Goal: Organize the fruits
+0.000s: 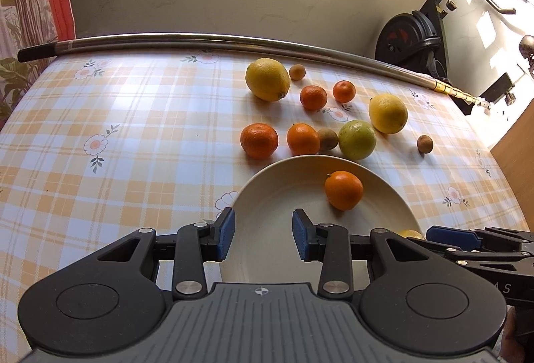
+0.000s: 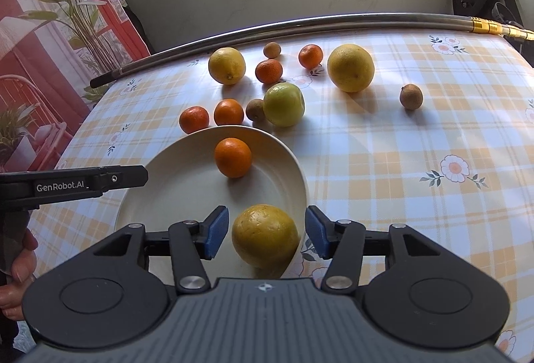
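Note:
A cream plate sits on the checked tablecloth and holds a tangerine and a yellow citrus fruit. My right gripper is open, its blue pads either side of the yellow fruit with gaps showing. My left gripper is open and empty over the plate's near left rim. Beyond the plate lie several tangerines, two lemons, a green fruit and small brown fruits.
A metal pole lies along the table's far edge by the wall. An exercise bike stands at the far right. A curtain and plant are at the left. The table's right edge drops off near a wooden panel.

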